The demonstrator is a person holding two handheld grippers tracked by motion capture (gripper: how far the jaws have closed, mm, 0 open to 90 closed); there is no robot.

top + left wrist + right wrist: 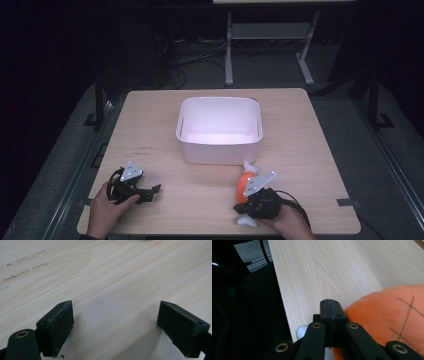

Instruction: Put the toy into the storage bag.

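- Left tongs: jaws wide apart, nothing between them, parked low over bare table at the near left. To be kept there, out of the way.
- Right tongs: jaws pressed together at the near right edge. In the right gripper view the orange toy lies against the outer side of one jaw, not visibly between them. Whether a fold of fabric is pinched cannot be told.
- Toy location: on the table at near right, just near of the white tub, with one white end toward the tub and the other toward the near edge, partly under the right tongs in the high view.
- Step judged in hand: getting the toy gripped for a drop into the tub.
- If no fabric is held, the jaws should be opened and recentred across the orange middle, not a white tip.
- Soft body, so a deep bite is advised. A shallow pinch is likely to slip once lifted.
- A straight lift is needed before any travel, since the tub wall is close and tall and the dangling end should be carried clear of the rim.
- Release is best made over the tub's middle, low inside.
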